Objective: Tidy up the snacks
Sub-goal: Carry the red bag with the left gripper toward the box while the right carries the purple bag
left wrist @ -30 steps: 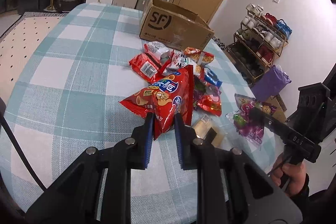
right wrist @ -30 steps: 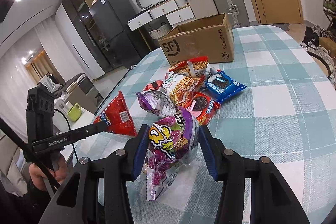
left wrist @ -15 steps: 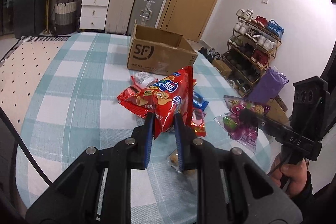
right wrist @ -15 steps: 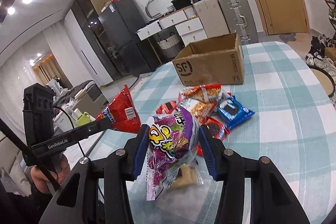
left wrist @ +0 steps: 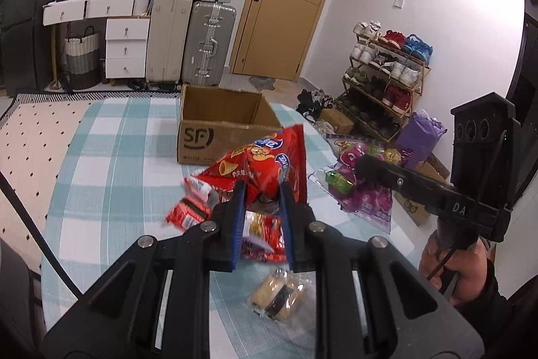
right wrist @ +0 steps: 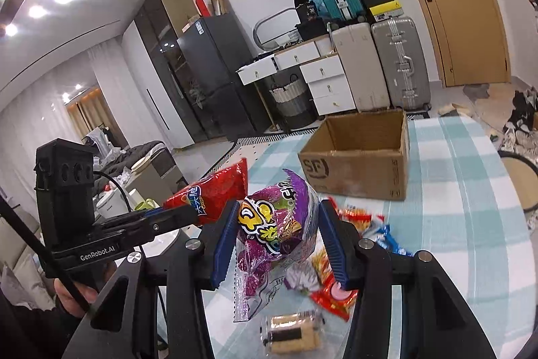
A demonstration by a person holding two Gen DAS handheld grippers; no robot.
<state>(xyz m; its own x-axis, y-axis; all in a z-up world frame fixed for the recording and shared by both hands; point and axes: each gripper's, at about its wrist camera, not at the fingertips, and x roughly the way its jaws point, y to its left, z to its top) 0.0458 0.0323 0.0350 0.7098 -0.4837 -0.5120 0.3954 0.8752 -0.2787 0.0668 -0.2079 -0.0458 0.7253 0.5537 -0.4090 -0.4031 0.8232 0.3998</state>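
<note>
Up above the checked tablecloth [left wrist: 111, 164], both grippers carry a snack bag, clear of the pile. The left gripper [left wrist: 260, 207] has its blue-padded fingers [left wrist: 237, 217] pinched on the lower corner of a red chip bag [left wrist: 265, 160]; the bag's long axis rises from the grip and leans toward the right, its upper sealed edge pointing at the open cardboard box [left wrist: 222, 130] beyond. In the right wrist view the same red bag [right wrist: 210, 195] juts up and to the right from the left gripper's tips [right wrist: 175, 217].

The right gripper [right wrist: 279, 241] squeezes a purple candy bag [right wrist: 275, 224] across its middle, fingers [right wrist: 223, 241] set wide on the puffy pack. That bag stands roughly upright, its crimped top toward the box [right wrist: 359, 170] and its clear lower edge hanging down below the fingers. From the left wrist view the purple bag [left wrist: 356, 187] is seen side-on, to the right of the red one and apart from it.

Below, on the cloth, lie the remaining snacks: a clear-wrapped sandwich cracker pack [left wrist: 279, 295] nearest the grippers, red packets [left wrist: 188, 212] under the left gripper, and a blue packet [right wrist: 386, 238] beside orange ones. The box sits farther back on the table, its opening upward; nothing shows inside it.
</note>
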